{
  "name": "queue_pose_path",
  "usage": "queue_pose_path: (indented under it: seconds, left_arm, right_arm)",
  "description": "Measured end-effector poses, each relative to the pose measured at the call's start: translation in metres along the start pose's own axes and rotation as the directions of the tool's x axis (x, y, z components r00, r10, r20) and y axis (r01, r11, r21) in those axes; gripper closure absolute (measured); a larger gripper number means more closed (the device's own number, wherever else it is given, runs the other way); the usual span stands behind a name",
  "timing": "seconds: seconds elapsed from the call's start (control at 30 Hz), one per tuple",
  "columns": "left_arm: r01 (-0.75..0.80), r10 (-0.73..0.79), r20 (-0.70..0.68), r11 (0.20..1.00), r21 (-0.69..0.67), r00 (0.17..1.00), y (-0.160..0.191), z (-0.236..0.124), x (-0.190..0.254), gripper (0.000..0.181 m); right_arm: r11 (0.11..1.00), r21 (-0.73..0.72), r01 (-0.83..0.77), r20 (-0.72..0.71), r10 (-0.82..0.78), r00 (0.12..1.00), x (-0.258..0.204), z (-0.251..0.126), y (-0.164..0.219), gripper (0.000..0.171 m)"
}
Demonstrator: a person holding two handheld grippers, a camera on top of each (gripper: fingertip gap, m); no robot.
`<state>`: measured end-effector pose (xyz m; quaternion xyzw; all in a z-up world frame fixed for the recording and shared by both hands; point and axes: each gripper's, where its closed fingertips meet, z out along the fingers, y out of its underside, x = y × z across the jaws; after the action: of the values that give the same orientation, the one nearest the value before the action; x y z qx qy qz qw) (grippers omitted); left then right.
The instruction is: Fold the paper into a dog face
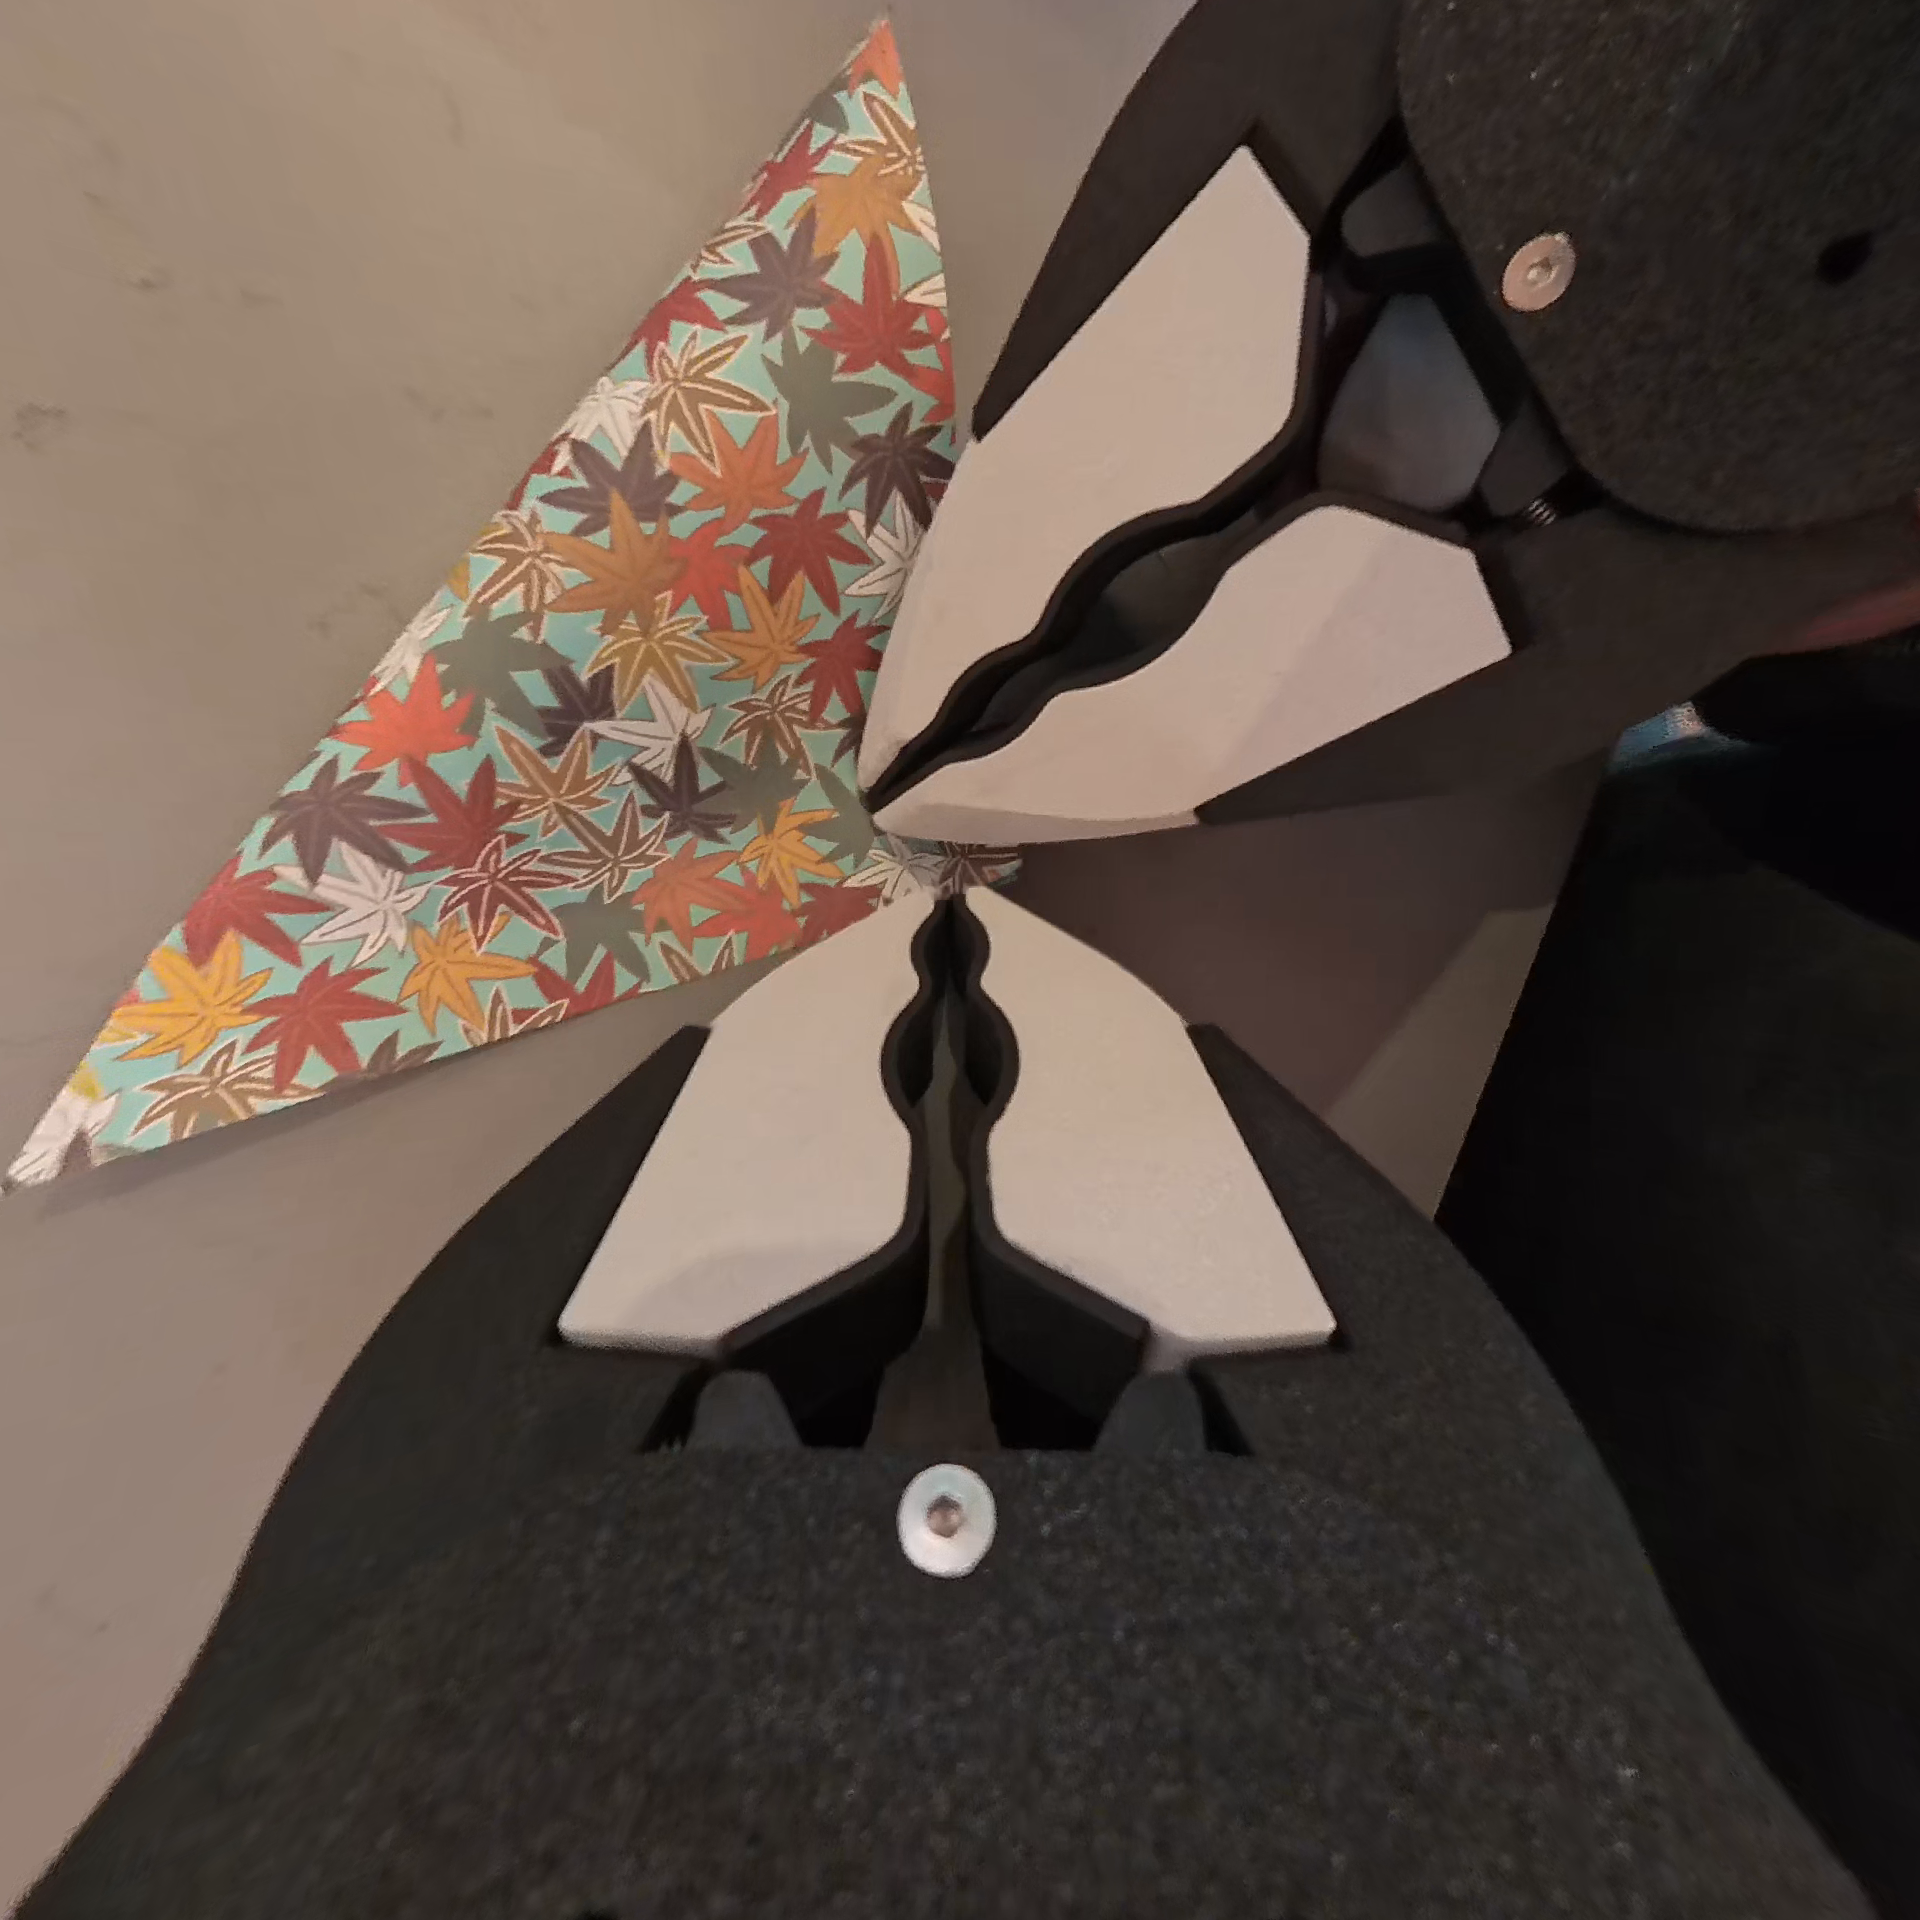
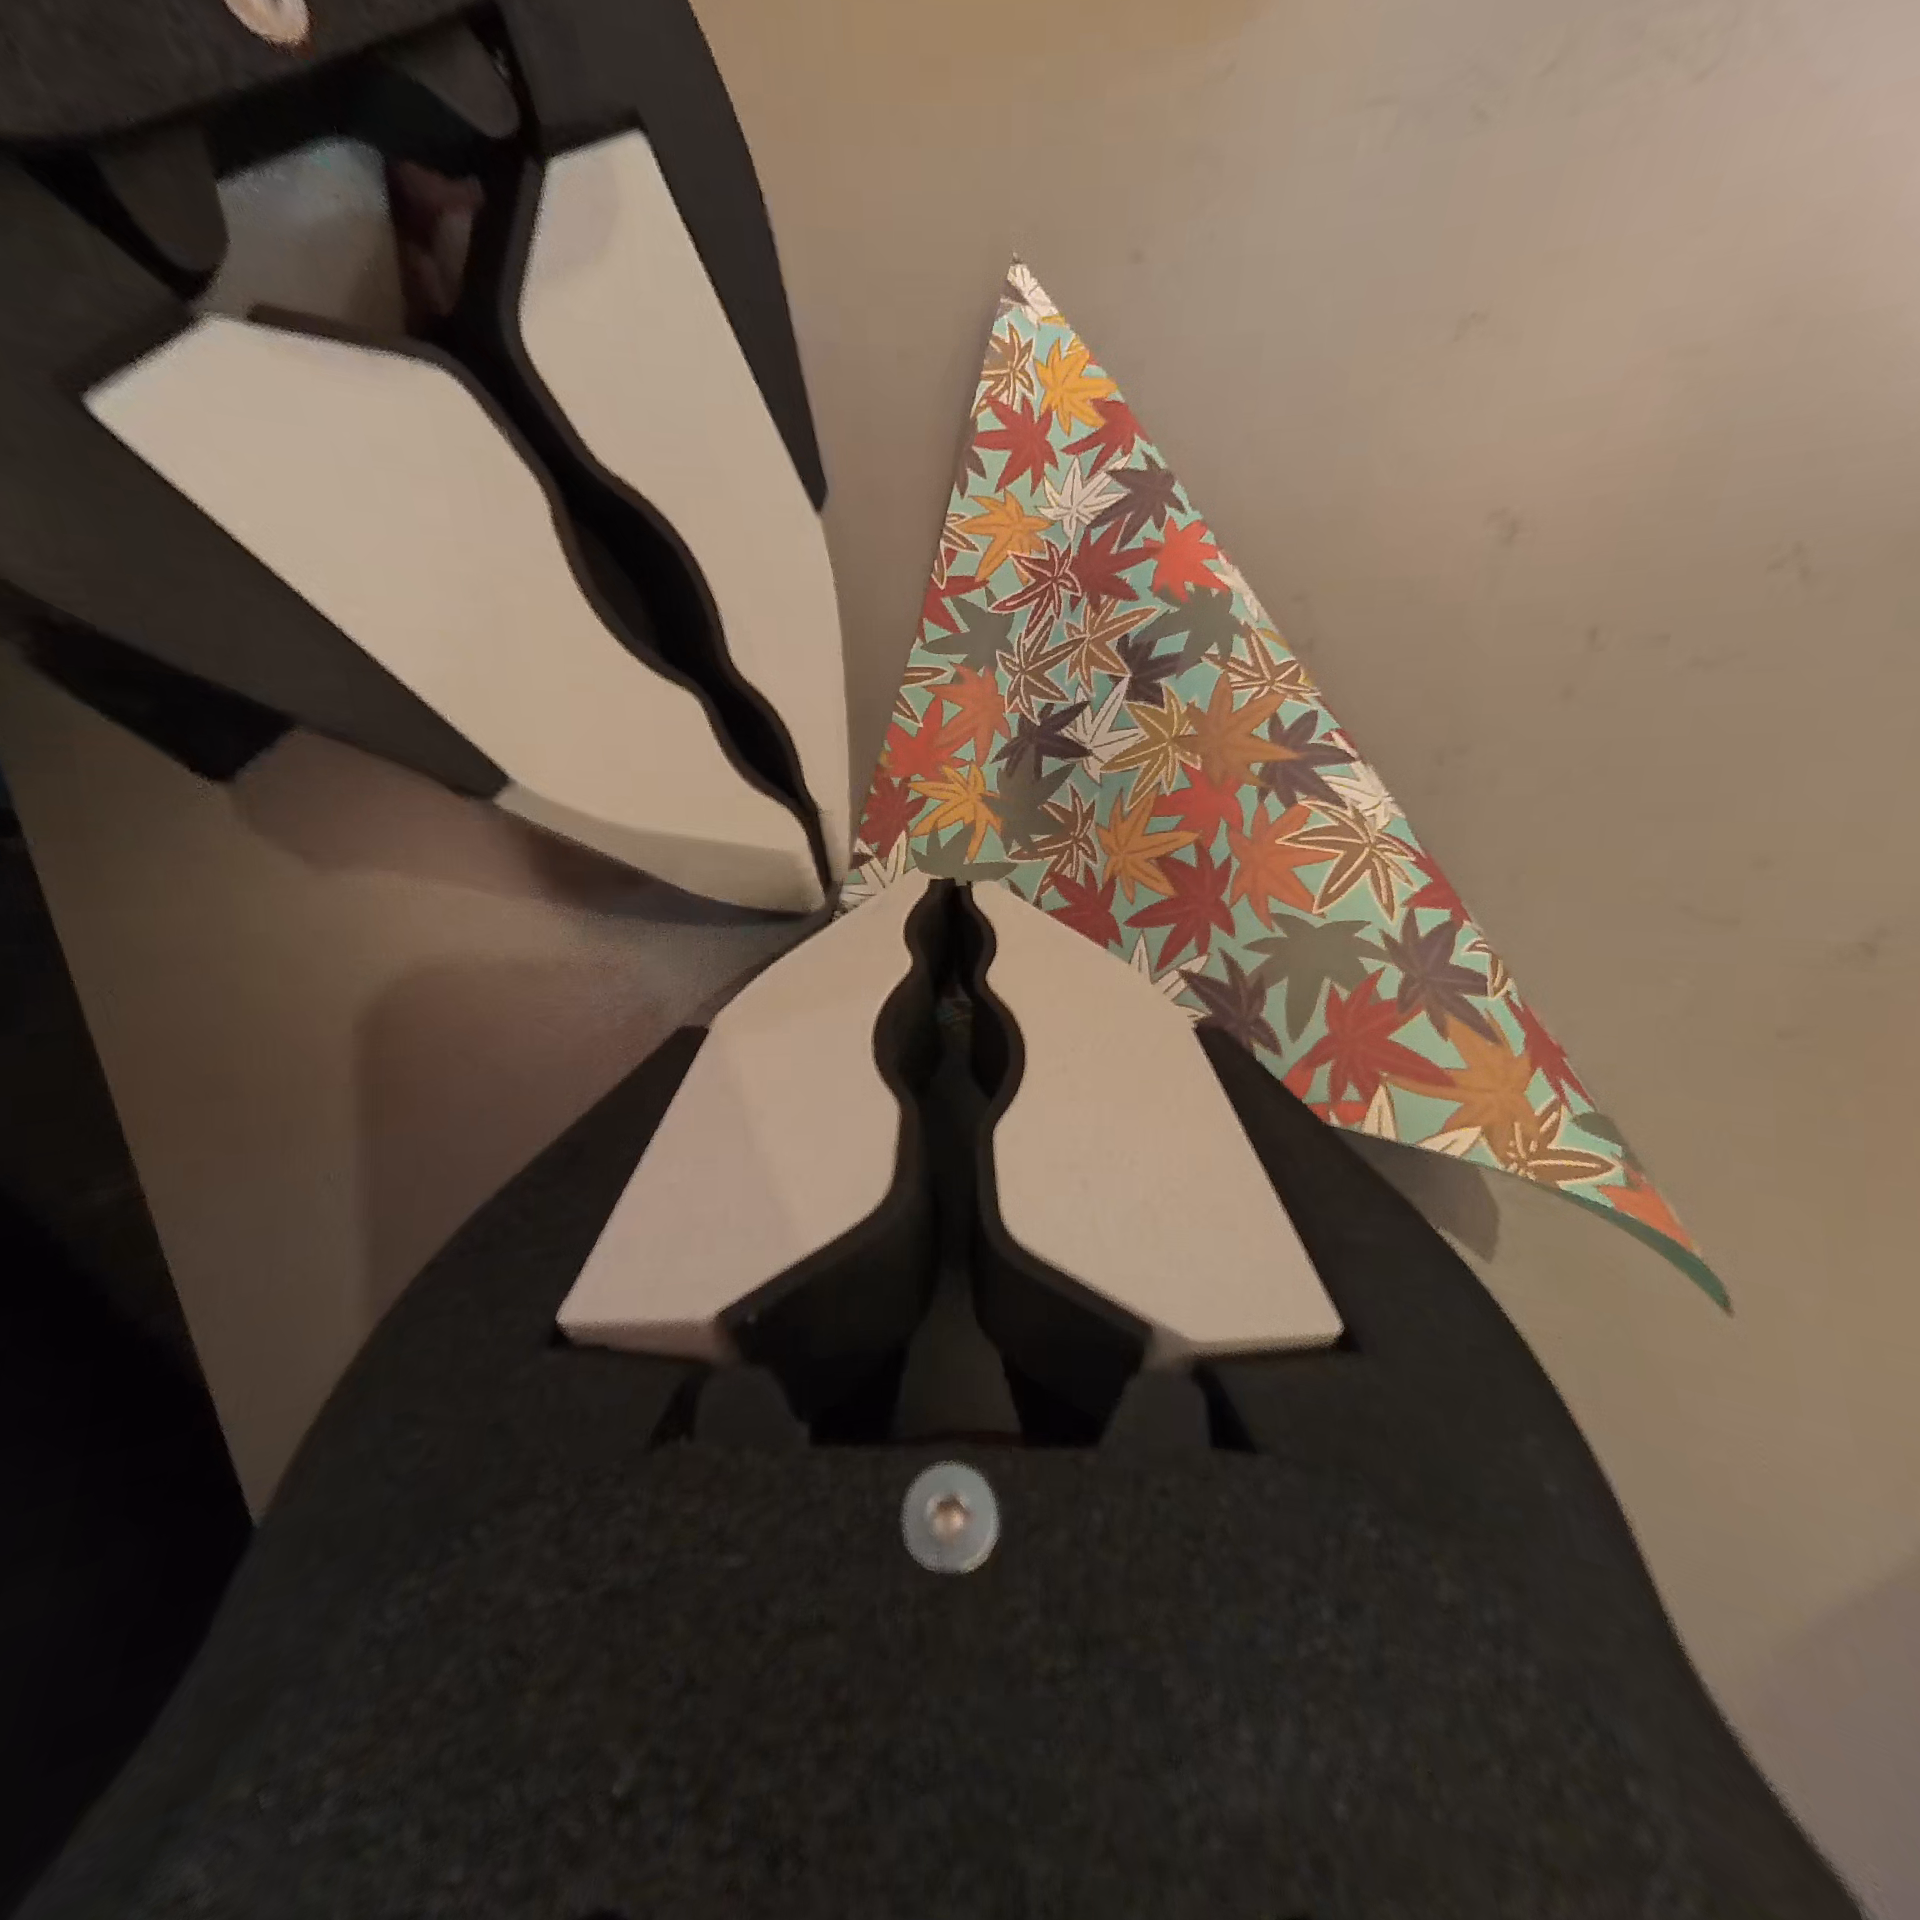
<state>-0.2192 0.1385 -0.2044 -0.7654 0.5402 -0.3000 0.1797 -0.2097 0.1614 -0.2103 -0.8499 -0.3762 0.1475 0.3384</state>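
The paper [image 1: 644, 665] is folded into a triangle, printed with coloured leaves on teal, and lies on a beige table [image 1: 260, 364]. My left gripper [image 1: 951, 902] is shut, with its tips touching the paper's near corner; I cannot tell whether it pinches the paper. My right gripper [image 2: 951, 883] is shut on the paper [image 2: 1164, 748] at the same corner, and a sliver of teal shows between its jaws. The right gripper [image 1: 878, 805] also shows in the left wrist view, coming in from the upper right. The left gripper [image 2: 831, 883] shows in the right wrist view. The paper's right-hand tip [image 2: 1662, 1236] curls up off the table.
The table edge [image 1: 1496, 1091] runs close behind the grippers, with dark space [image 1: 1714, 1143] beyond it. The same dark drop [image 2: 94, 1299] shows at the left of the right wrist view. Bare table [image 2: 1507, 468] spreads past the paper. Only a small space, under 4 cm, lies between the two pairs of fingers.
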Motion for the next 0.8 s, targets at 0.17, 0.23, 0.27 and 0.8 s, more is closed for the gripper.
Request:
queue_pose_path:
  seconds: [0.17, 0.23, 0.27, 0.8]
  left_arm:
    - [0.036, -0.039, 0.054, 0.998, 0.057, 0.998, -0.008, -0.013, -0.012, 0.181]
    - [0.035, -0.039, 0.075, 0.998, 0.053, 0.996, -0.010, -0.011, -0.015, 0.181]
    - [0.028, -0.032, 0.088, 0.999, 0.037, 0.996, -0.008, -0.008, -0.017, 0.181]
    - [0.041, -0.042, 0.059, 0.999, 0.025, 0.997, -0.005, 0.004, -0.015, 0.181]
  right_arm:
    - [1.000, -0.001, -0.012, -0.003, 0.012, 1.000, 0.000, 0.000, 0.000, 0.171]
    - [1.000, 0.000, -0.009, -0.008, 0.009, 1.000, 0.000, 0.000, 0.000, 0.171]
    - [1.000, 0.001, -0.009, -0.008, 0.009, 1.000, 0.000, 0.000, 0.000, 0.171]
    - [0.983, 0.099, -0.154, 0.128, 0.141, 0.982, 0.000, -0.032, -0.035, 0.163]
